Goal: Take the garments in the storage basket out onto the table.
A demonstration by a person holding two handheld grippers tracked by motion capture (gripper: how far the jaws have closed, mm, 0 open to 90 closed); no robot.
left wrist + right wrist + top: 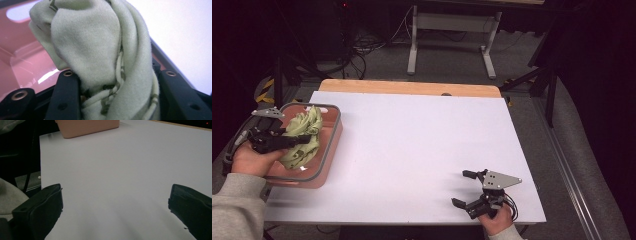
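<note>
Your left gripper [299, 140] is clamped on the pale green cloth [304, 135], which bunches between its jaws above the pink bin [329, 150]. Judged step: moving the cloth in or out of that bin. Keep the jaws closed and clear the grey rim just ahead. Your right gripper [468, 189] rests wide apart, holding nothing, on the white table [412, 150].
</note>
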